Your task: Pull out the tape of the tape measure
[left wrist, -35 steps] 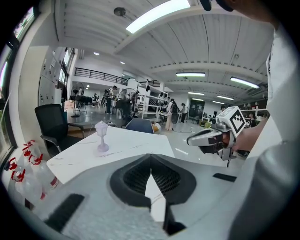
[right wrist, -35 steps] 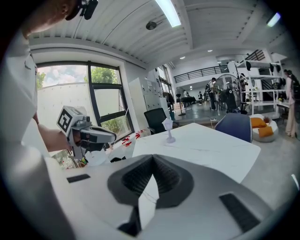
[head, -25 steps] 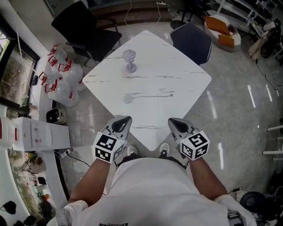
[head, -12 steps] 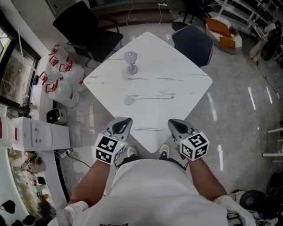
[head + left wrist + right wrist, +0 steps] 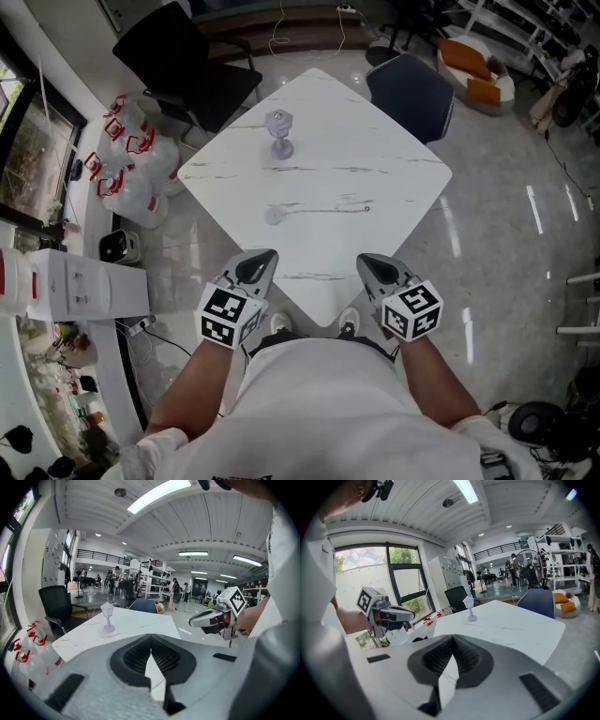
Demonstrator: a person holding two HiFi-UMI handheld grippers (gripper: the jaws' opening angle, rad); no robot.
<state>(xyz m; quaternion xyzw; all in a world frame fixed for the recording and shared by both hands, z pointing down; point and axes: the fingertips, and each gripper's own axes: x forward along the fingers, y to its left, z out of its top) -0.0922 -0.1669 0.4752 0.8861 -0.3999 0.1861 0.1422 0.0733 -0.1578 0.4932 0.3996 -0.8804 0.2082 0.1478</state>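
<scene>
Head view: tape measure (image 5: 273,215), tape (image 5: 319,210) rightward

Left gripper (image 5: 266,255) and right gripper (image 5: 365,260) are closed, empty.

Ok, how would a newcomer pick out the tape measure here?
Find the white marble-patterned table, set like a diamond in the head view. Near its middle, toward the person's left, lies the tape measure: a small pale round disc lying flat, with a thin line running right from it. The only other item, a lavender lamp figurine, stands upright farther away.
</scene>
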